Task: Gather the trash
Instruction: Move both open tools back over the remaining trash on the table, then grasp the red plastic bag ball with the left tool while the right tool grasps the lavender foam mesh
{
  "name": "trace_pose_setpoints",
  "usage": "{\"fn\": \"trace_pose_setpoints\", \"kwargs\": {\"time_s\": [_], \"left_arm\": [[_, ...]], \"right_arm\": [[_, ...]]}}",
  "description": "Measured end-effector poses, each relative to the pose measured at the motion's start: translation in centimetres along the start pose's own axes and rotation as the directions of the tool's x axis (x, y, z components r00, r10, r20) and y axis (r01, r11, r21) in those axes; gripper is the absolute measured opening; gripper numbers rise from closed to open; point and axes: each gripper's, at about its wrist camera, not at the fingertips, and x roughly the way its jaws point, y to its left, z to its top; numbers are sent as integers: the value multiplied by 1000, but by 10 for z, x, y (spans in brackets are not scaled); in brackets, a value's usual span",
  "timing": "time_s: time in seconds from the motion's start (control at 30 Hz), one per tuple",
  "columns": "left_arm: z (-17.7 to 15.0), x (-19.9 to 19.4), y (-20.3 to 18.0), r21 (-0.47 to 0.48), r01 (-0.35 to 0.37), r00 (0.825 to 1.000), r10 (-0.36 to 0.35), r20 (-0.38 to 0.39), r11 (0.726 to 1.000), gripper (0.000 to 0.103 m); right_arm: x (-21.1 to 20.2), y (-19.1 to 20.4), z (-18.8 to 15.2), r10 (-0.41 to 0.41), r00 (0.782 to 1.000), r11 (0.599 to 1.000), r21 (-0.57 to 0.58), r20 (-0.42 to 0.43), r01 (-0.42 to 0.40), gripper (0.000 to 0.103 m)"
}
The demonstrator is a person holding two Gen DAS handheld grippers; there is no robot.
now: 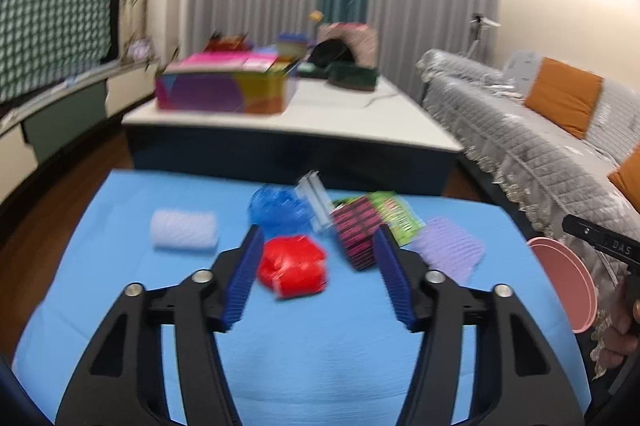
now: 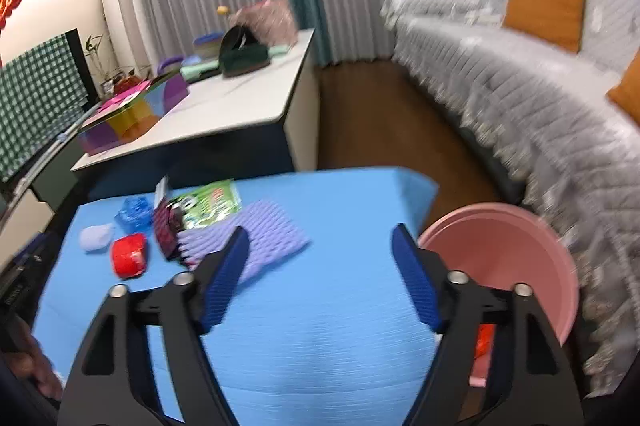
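On the blue table [image 1: 304, 358] lie a crumpled red wrapper [image 1: 292, 268], a blue plastic wad [image 1: 276, 208], a white foam roll [image 1: 184, 230], a pink-black packet [image 1: 358, 232], a green packet [image 1: 396, 216], a clear plastic piece [image 1: 314, 198] and a purple foam sheet [image 1: 450, 252]. My left gripper [image 1: 316, 246] is open, with the red wrapper between its fingers. My right gripper [image 2: 320, 244] is open and empty over the table [image 2: 320, 326], right of the purple sheet [image 2: 248, 238]. A pink bin [image 2: 508, 266] stands beside the table's right edge, with something red [image 2: 483, 340] inside.
A white low table [image 1: 360, 118] with a colourful box [image 1: 224, 86] stands behind. A grey-covered sofa [image 1: 520, 130] with orange cushions runs along the right. The pink bin [image 1: 564, 286] and the hand on the other gripper [image 1: 624, 322] show at right.
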Motion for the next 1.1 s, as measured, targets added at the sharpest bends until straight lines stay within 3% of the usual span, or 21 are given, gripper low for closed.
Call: {"fn": "trace_pose_setpoints", "kwargs": {"time_s": [0.2,0.43,0.53,0.7,1.0,1.1], "left_arm": [[-14,21,15,-32,-7,999,5,-45,999,49],[-26,48,22,-66,-6,996,1,-87,998,50],[-27,61,24,-75,-12,995,5,-100,997,63],[-27,82,22,-71,-20,991,10,-137,997,70],[-33,117,18,-56,-49,964,32,-263,997,77],[-33,124,19,-64,-60,956,39,-291,996,77]], "right_arm": [[34,18,-9,82,995,997,8,-61,-82,42],[76,34,-22,100,983,995,33,-156,-96,45],[93,35,-25,112,975,993,63,-193,-102,48],[111,34,-26,101,969,993,77,-224,-86,51],[131,38,-27,70,965,997,42,-253,-62,52],[133,40,-26,53,967,999,13,-248,-51,45]]}}
